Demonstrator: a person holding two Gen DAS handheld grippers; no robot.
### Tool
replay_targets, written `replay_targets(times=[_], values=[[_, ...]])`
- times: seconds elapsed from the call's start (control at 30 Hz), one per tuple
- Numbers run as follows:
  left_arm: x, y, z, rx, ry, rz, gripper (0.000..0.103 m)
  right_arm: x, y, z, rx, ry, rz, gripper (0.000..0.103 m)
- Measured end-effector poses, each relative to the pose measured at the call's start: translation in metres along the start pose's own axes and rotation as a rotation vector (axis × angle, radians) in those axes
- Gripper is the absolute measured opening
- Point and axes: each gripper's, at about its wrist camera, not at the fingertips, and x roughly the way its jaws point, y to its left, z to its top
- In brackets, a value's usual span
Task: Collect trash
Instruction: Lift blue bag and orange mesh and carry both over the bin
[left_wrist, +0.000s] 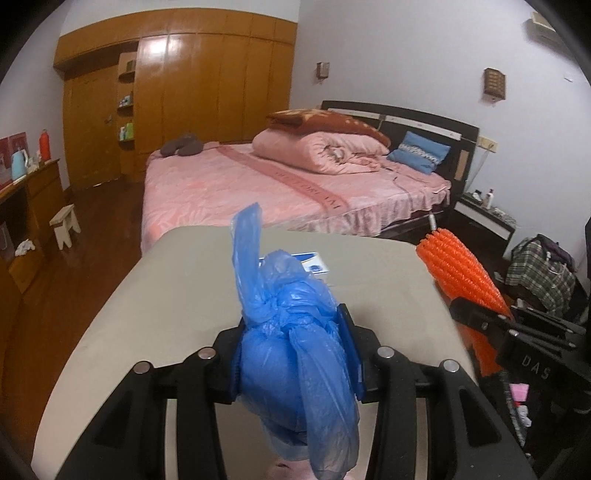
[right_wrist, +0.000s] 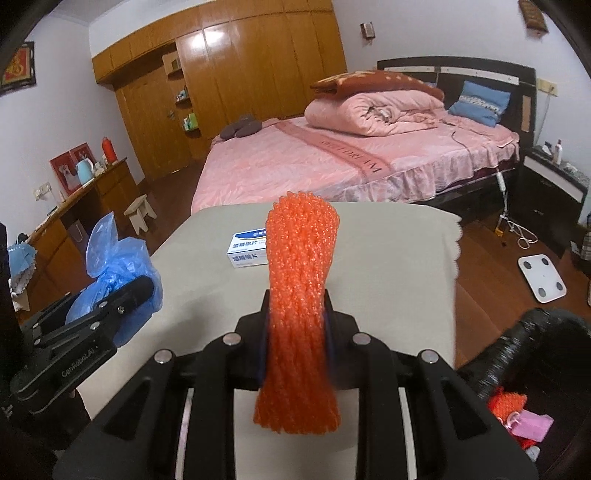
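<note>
My left gripper (left_wrist: 295, 354) is shut on a knotted blue plastic bag (left_wrist: 291, 332), held above the grey table (left_wrist: 147, 314); the bag's tail sticks up and its body hangs below the jaws. My right gripper (right_wrist: 295, 332) is shut on an orange foam net sleeve (right_wrist: 299, 295), upright between the pads. In the left wrist view the orange sleeve (left_wrist: 461, 273) and the right gripper's finger show at the right. The right wrist view shows the blue bag (right_wrist: 122, 266) and the left gripper (right_wrist: 122, 295) at the left. A white and blue box (right_wrist: 248, 248) lies on the table beyond both.
A bin with a black liner (right_wrist: 517, 343) stands at lower right of the table, holding orange and pink scraps (right_wrist: 517, 417). A pink bed (left_wrist: 295, 184) lies beyond the table, a wooden wardrobe (left_wrist: 184, 92) behind it. A white scale (right_wrist: 541, 277) rests on the floor, a small stool (left_wrist: 64, 225) at left.
</note>
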Motion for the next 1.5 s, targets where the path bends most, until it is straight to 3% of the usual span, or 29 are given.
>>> replay_targets(times=[0.7,1.5], values=[[-0.052,-0.108,-0.011,0.102,-0.038,-0.183,0.043,-0.116,-0.084,-0.049,0.084,-0.092,-0.164,0.023],[-0.086,-0.216,-0.016,0.223,-0.08,-0.354,0.044,-0.183,-0.162,-0.089,0.172,-0.149,-0.353,0.023]])
